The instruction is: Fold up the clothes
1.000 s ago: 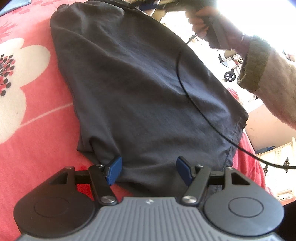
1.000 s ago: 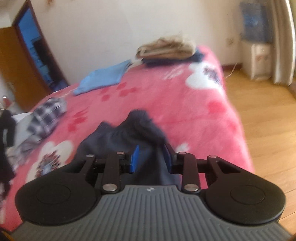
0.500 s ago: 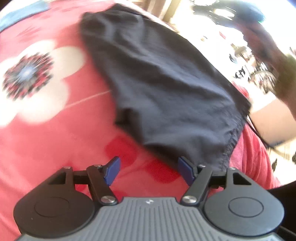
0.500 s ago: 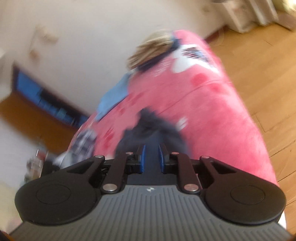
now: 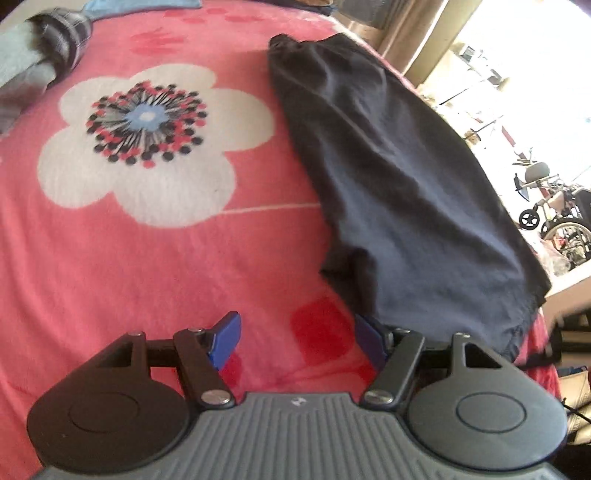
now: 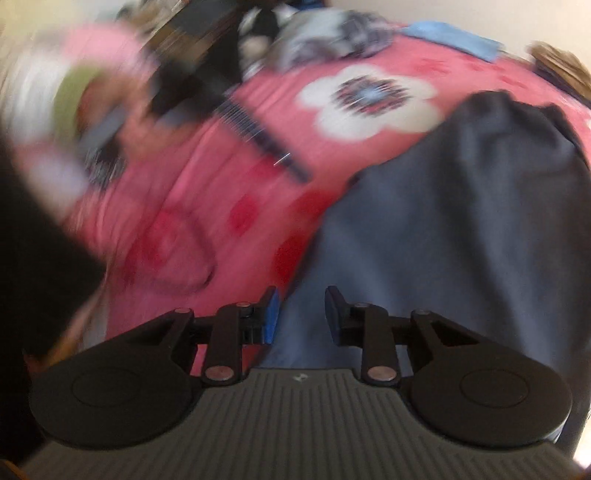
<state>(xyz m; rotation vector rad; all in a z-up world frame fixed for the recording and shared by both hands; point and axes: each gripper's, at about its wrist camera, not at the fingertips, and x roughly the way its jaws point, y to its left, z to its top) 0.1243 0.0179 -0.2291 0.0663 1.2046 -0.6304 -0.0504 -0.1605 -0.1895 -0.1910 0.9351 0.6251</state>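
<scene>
Jaws on both grippers stand apart and grasp nothing: the left gripper (image 5: 297, 341) hovers over bare blanket with its right pad just touching the near hem of the garment, and the right gripper (image 6: 301, 317) hangs low over the cloth with fabric showing between its pads but not pinched. Under everything lies the bed (image 5: 110, 280), covered by a pink blanket with a big white flower (image 5: 147, 144). Along the bed's right edge, close to the drop-off, the dark navy garment (image 5: 406, 177) lies lengthwise, folded into a long strip, its near left corner rucked into a small lump. At the far left corner of the bed sits a plaid bundle (image 5: 62, 29), with a blue cloth (image 5: 144, 4) beyond it. The right wrist view is heavily smeared, so that gripper's exact height over the cloth cannot be read. My worry is the edge: a careless tug toward the right could slide the slippery strip off the bed, and closing on only the top layer would peel the fold open. The bunched corner may also crease the next fold if it is not smoothed first.
</scene>
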